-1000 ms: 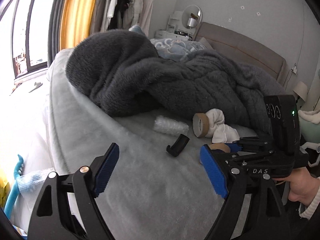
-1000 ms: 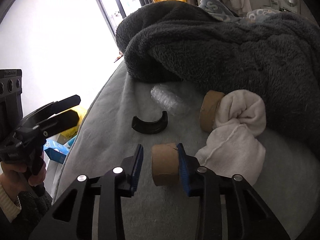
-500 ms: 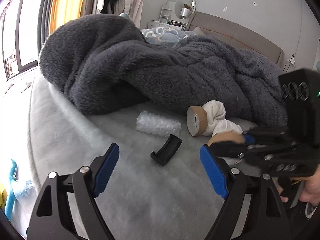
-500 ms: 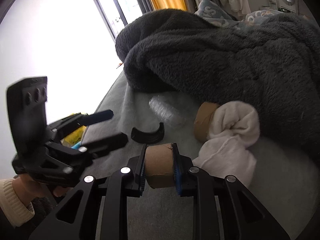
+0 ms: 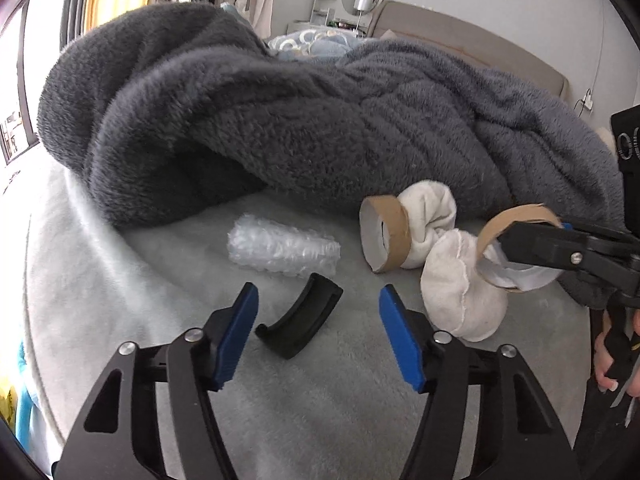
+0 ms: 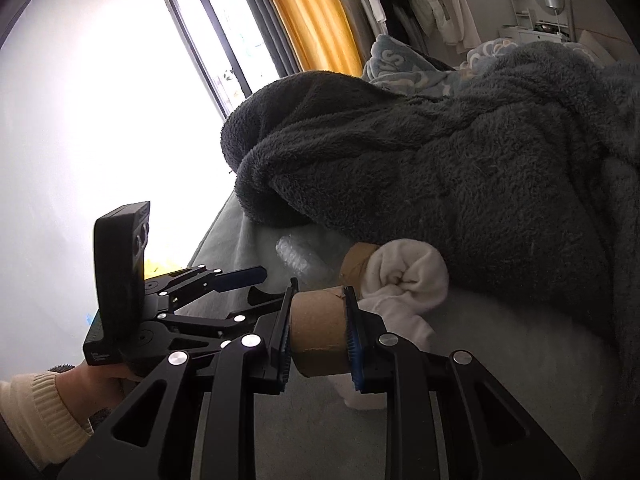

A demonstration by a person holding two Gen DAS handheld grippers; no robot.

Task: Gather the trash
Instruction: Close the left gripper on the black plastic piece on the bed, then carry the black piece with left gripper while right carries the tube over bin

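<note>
My right gripper (image 6: pixel 318 334) is shut on a brown cardboard tape core (image 6: pixel 318 330) and holds it above the bed; the core also shows in the left wrist view (image 5: pixel 516 220). My left gripper (image 5: pixel 318 332) is open, its jaws on either side of a curved black plastic piece (image 5: pixel 300 322) on the grey bed cover (image 5: pixel 140 300). A roll of bubble wrap (image 5: pixel 282 248) lies just beyond it. A second tape core (image 5: pixel 384 232) stands against a white sock (image 5: pixel 448 264).
A heaped dark grey fleece blanket (image 5: pixel 280 120) covers the bed behind the items. The bed's edge drops off at the left, with blue and yellow things (image 5: pixel 16 384) on the floor. A window (image 6: pixel 224 40) and orange curtain (image 6: pixel 312 12) lie beyond.
My right gripper closed on the tape core and lifted it off the bed. My left gripper moved forward over the black plastic piece, staying open.
</note>
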